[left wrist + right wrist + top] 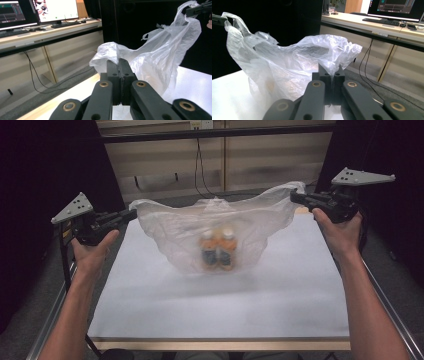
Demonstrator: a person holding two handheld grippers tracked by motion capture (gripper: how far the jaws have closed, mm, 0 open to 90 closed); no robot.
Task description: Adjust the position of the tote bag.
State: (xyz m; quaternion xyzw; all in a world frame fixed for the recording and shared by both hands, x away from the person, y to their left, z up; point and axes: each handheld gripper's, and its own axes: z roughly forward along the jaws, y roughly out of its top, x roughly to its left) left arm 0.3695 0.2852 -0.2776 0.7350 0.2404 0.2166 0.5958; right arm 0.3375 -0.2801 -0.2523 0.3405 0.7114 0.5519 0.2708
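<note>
A thin translucent white plastic bag (215,227) hangs stretched between both grippers above the white table (220,305). Two small bottles (217,249) with orange labels and white caps stand inside it, at the bottom, blurred by the plastic. My left gripper (131,215) is shut on the bag's left edge (110,51), jaws pressed together on the film. My right gripper (295,197) is shut on the bag's right edge (332,57). In the left gripper view the bag (162,55) rises toward the other gripper (198,9) at top right.
Black curtains flank the table on both sides. A wooden bench with monitors (37,10) and a keyboard (384,21) stands beyond the far edge, with a black cable (200,165) hanging down it. Metal rails run along the table's left and right sides.
</note>
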